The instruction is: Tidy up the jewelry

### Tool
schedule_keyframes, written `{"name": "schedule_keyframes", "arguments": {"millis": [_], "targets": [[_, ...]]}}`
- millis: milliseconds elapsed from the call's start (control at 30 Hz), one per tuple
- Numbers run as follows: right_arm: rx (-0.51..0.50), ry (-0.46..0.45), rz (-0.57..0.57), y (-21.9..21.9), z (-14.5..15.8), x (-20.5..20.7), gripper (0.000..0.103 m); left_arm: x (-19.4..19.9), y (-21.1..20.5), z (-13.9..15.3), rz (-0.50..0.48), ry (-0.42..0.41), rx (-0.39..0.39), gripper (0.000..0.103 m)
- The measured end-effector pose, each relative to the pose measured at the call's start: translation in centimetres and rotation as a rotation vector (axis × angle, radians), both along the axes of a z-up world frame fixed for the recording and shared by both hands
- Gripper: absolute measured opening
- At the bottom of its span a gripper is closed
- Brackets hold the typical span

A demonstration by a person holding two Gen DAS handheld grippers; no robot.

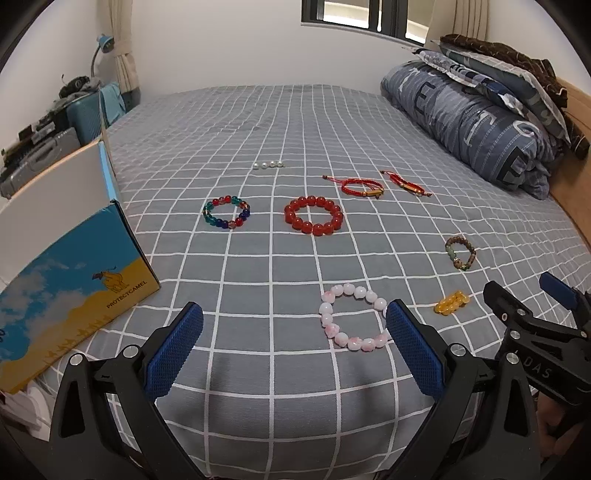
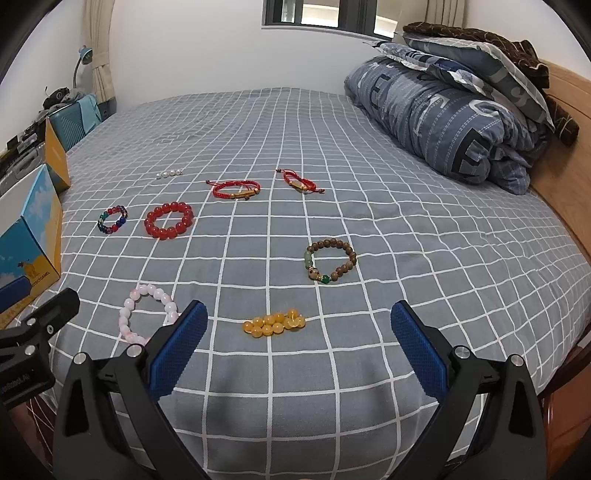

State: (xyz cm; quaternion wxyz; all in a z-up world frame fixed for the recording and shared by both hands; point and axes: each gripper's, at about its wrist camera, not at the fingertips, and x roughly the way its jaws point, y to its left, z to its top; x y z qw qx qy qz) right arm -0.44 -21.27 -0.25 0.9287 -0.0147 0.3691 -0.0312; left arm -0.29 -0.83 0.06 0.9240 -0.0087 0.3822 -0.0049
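Sideways across the bedspread [image 2: 369,206] lies the bunched amber bracelet [image 2: 274,322], beyond both wide-open, empty claws [image 2: 299,343] [image 1: 295,343].

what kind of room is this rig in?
Almost certainly a bedroom: the bracelets lie on a bed with a grey checked sheet, a folded duvet sits against a wooden headboard, and a curtained window is behind.

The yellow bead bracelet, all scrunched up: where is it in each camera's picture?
Left wrist view: the scrunched yellow bead bracelet lies low right, beyond the left gripper's right finger.
Right wrist view: it lies low centre, ahead of the open right gripper.
Shared landmark: the pink bead bracelet lies to its left.
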Motion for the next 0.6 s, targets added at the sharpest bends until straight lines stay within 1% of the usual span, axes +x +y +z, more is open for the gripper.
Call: {"name": "schedule_keyframes", "arguments": {"millis": [33, 200, 600], "targets": [[-0.003, 0.001, -0.002, 0.26, 0.45, 0.11, 0.096, 0.01, -0.14, 0.00, -0.001, 0.000, 0.000, 0.097], [-0.009, -0.001, -0.001, 0.29, 0.48, 0.14, 0.096, -0.06, -0.55, -0.05, -0.013, 0.003, 0.006, 0.097], [-0.022, -0.014, 0.006, 0.26, 0.87, -0.22, 0.096, 0.01, -0.46, -0.05, -0.007, -0.001, 0.009, 0.097]]}}
